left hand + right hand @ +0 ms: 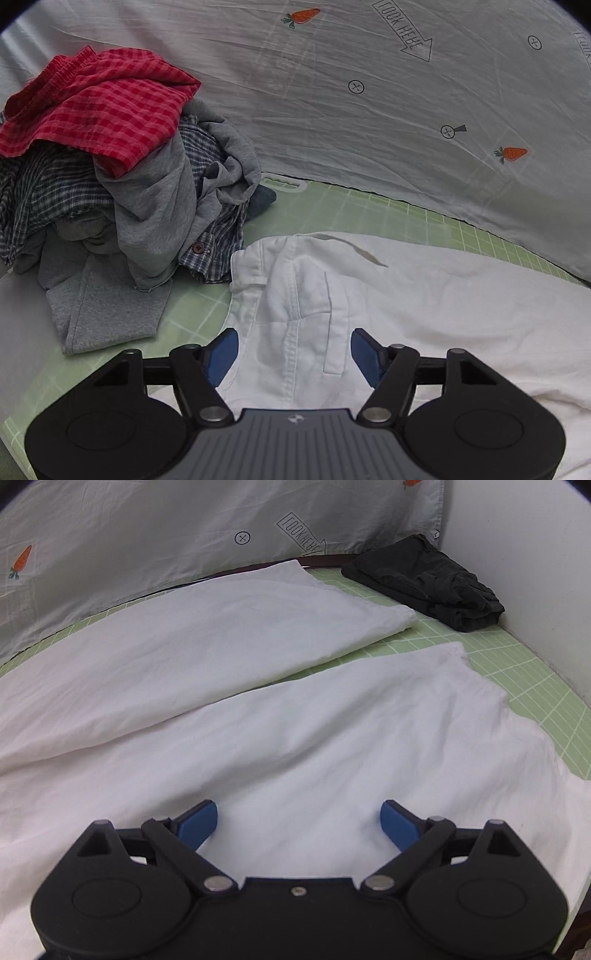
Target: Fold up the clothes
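White trousers lie spread flat on a green grid mat. In the left wrist view I see their waistband, a belt loop and a pocket seam. My left gripper hovers over this waist end, its blue pads apart on either side of the seam and not pressing the cloth. In the right wrist view the two legs of the trousers run away toward the back right. My right gripper stands wide open above the nearer leg, holding nothing.
A pile of unfolded clothes, topped by a red checked garment, sits left of the waistband. A folded black garment lies at the mat's far right corner by a white wall. A carrot-print sheet hangs behind.
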`<state>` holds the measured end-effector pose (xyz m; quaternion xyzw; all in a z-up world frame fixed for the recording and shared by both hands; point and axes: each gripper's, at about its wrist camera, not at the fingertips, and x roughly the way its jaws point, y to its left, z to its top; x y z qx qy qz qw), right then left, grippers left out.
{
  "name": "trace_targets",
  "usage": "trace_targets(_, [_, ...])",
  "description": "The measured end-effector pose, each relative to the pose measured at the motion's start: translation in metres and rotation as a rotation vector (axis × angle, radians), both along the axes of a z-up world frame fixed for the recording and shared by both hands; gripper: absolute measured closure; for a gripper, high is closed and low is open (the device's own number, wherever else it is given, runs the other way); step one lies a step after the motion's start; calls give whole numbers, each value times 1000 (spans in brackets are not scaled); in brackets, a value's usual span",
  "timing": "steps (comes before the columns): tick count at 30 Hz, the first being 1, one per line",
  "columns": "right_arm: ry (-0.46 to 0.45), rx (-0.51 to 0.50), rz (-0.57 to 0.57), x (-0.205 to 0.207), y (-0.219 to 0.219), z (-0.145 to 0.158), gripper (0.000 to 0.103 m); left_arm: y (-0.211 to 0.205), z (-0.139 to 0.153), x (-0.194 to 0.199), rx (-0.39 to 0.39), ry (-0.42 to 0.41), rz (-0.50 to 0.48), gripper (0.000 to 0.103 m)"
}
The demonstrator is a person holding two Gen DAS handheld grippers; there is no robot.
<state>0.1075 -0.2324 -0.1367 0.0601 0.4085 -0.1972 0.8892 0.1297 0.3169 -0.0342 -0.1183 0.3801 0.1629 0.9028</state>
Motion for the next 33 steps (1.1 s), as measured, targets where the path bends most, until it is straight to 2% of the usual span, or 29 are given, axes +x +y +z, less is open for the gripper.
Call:
trace_targets(4, [7,-12,-48,2,29,2,7,25,-10,30,-14,0,-44,38])
trace_targets(7, [39,-42,-33,6,45,3,4,43,-22,54,-42,-11,-56,38])
trace_targets(10, [53,-43,-34,11,49,3,0,58,-39,80,-67,-2,-49,38])
trace_targets(14, [42,-2,-77,13,46,1,0,71,-59,110,-113,17,-67,41])
trace_targets(15, [42,-5,-84,13,47,1,0,73,-62,115,-117,26,-76,45])
trace_targets(17, [47,-17,-97,14,50,1,0,73,-68,122,-118,42,-98,72])
trace_targets(19, [62,-38,-106,16,54,2,0,72,-68,124,-115,23,-105,85])
trace_targets(20, [70,-47,-108,18,56,3,0,70,-65,125,-96,16,-96,87])
trace_targets(23, [84,-63,-101,19,57,4,0,67,-49,132,-13,-35,-77,89])
trace_targets(26, [88,-57,-94,19,55,5,0,80,-41,154,-3,-65,-44,89])
trace_targets(30, [77,-42,-77,16,53,4,0,97,-71,179,-47,37,-11,86])
trace_targets(33, [67,-34,-73,12,51,4,0,97,-66,172,-26,44,-24,75])
